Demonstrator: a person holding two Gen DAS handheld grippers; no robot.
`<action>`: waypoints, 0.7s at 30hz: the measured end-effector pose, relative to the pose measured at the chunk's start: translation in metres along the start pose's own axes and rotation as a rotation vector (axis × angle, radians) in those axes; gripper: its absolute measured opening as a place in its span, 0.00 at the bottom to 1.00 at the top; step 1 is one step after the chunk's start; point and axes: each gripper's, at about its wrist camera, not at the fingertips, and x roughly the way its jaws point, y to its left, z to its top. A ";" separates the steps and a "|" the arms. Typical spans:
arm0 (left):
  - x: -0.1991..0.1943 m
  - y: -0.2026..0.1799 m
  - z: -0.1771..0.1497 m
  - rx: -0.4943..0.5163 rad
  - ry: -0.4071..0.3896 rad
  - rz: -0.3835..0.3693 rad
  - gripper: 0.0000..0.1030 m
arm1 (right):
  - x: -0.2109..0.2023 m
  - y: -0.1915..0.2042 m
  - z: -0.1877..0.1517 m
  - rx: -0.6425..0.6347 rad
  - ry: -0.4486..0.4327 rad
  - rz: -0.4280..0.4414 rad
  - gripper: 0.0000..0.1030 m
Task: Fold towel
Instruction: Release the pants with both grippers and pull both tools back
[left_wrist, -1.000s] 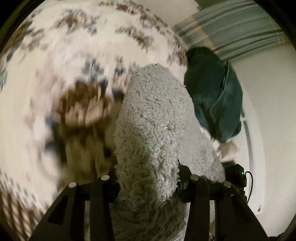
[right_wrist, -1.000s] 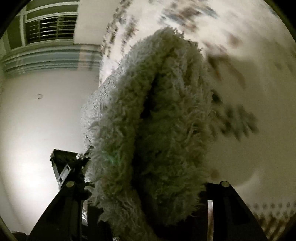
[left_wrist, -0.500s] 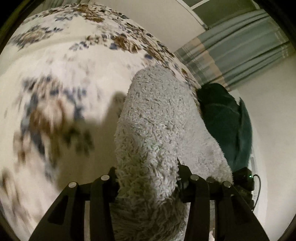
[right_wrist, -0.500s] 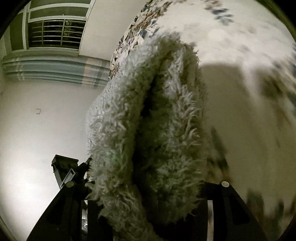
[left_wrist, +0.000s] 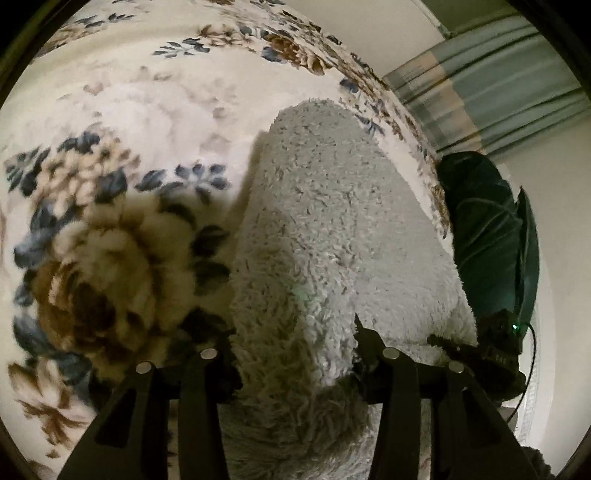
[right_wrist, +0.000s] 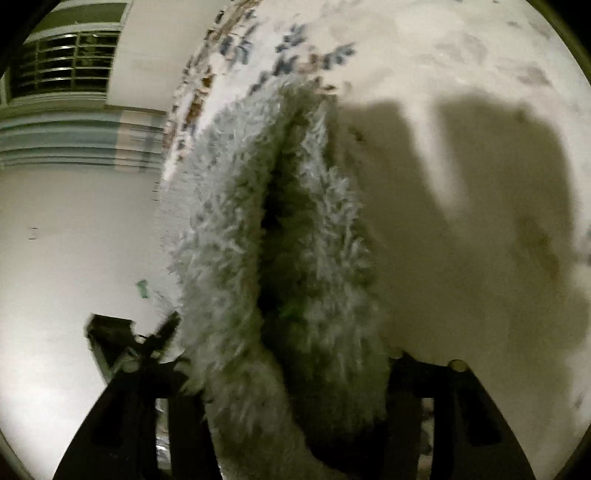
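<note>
Below, a cream bedspread with blue and brown flowers (left_wrist: 155, 122) fills both views, with striped grey-blue curtains (left_wrist: 491, 74) far right. Over it a shaggy pale grey towel (left_wrist: 332, 221) is bunched, one end clenched in the left tongs (left_wrist: 295, 365), the other gripped by the right tongs (right_wrist: 295, 369).
</note>
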 end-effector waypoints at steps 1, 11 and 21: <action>-0.002 -0.005 0.001 0.011 0.011 0.025 0.44 | 0.000 0.000 -0.002 -0.005 0.000 -0.045 0.66; -0.054 -0.076 -0.034 0.244 -0.063 0.420 0.87 | -0.062 0.090 -0.066 -0.322 -0.218 -0.602 1.00; -0.125 -0.132 -0.096 0.310 -0.192 0.573 0.99 | -0.168 0.152 -0.177 -0.359 -0.403 -0.747 1.00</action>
